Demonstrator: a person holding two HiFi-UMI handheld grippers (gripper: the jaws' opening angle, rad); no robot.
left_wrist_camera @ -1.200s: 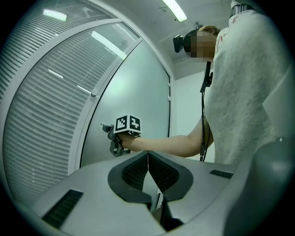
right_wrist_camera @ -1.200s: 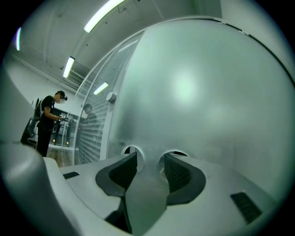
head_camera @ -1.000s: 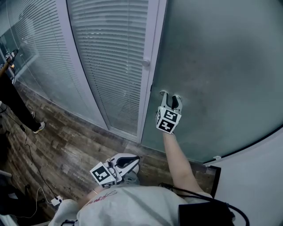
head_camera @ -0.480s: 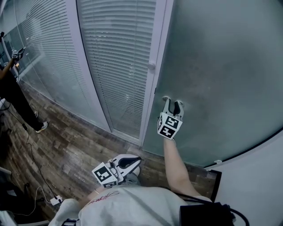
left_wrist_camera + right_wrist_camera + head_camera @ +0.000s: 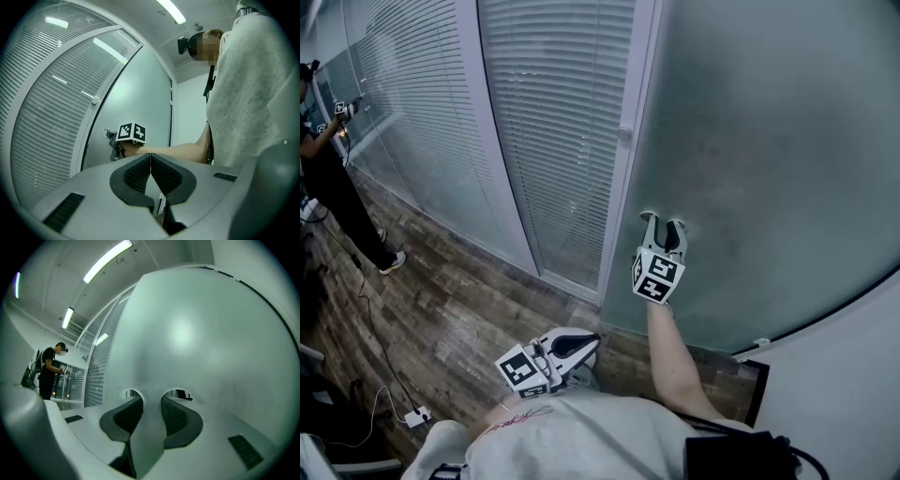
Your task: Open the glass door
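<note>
Two grippers are in view, but only one is working. In the head view the right gripper (image 5: 663, 222) is stretched out at arm's length. Its fingers are spread and their tips are set against the frosted glass door (image 5: 769, 131), close to the door's left edge and just right of the white frame post (image 5: 630, 112). The left gripper (image 5: 587, 339) is held near the person's body over the wood floor (image 5: 441, 309), well apart from the door. I judge the task to be in its early part: the push is set up, but the door looks roughly in line with the frame, so most of the swing remains to be done. This view does not show whether the edge has parted from the post. The left gripper view gives a side-on look. Its own fingers are clenched together with nothing between them. Far off, a thin dark line runs between the door edge and the post, which may be a first gap or only a seal. The right gripper view alone shows the contact up close: the fingers are released and hold nothing, with bare glass between and ahead of them and their tips mirrored in it. It shows no floor and no door edge.
</note>
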